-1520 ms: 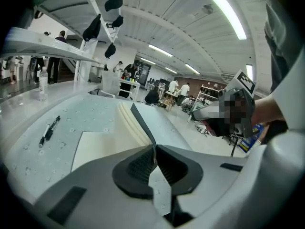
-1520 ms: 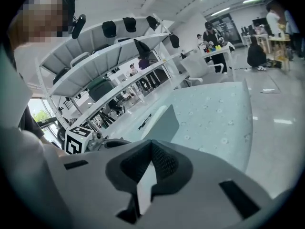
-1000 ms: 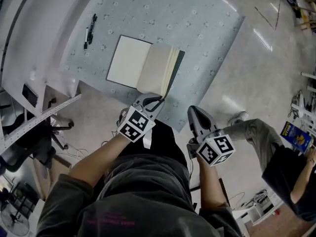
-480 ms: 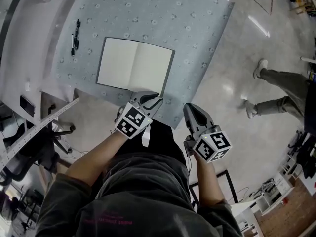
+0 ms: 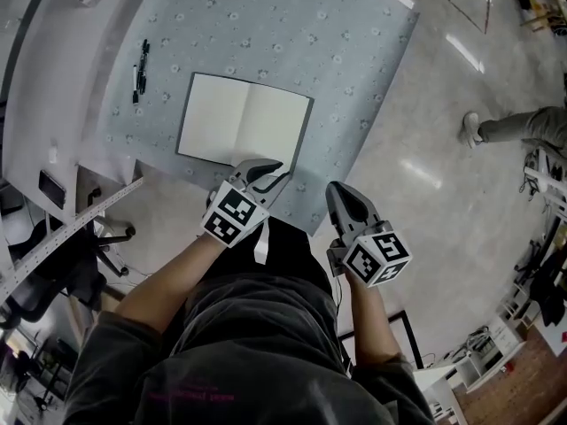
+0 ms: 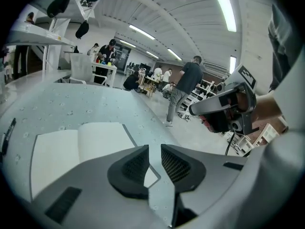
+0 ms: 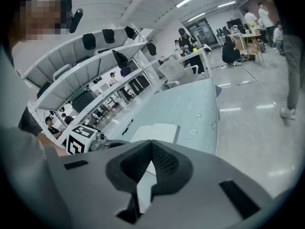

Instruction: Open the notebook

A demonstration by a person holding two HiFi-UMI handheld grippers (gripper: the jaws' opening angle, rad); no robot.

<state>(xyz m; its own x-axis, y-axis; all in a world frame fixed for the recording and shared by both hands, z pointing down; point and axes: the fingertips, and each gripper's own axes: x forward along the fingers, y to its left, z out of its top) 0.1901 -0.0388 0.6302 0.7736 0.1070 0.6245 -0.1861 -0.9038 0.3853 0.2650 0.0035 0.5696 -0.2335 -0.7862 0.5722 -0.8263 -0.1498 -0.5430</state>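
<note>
The notebook (image 5: 244, 129) lies open and flat on the patterned blue-grey table cover (image 5: 337, 51), showing two blank pages and a dark cover edge on its right. My left gripper (image 5: 268, 173) hovers just off the notebook's near right corner. Its jaws stand a little apart with nothing between them. In the left gripper view the open notebook (image 6: 81, 147) lies beyond the left gripper (image 6: 155, 149). My right gripper (image 5: 339, 197) hangs off the table's near edge, over the floor, to the right of the left one. Its pads meet at the tips, and the notebook (image 7: 155, 131) shows beyond the right gripper (image 7: 151, 144).
A black pen (image 5: 139, 69) lies on the cover left of the notebook. White shelving (image 5: 53, 166) and a chair stand by the table's left side. A person's legs (image 5: 518, 127) are on the shiny floor at the right.
A second ago the notebook's right pages stood half raised by the left gripper's tips; now it lies flat open. The left gripper has drawn slightly back. The person on the floor has moved.
</note>
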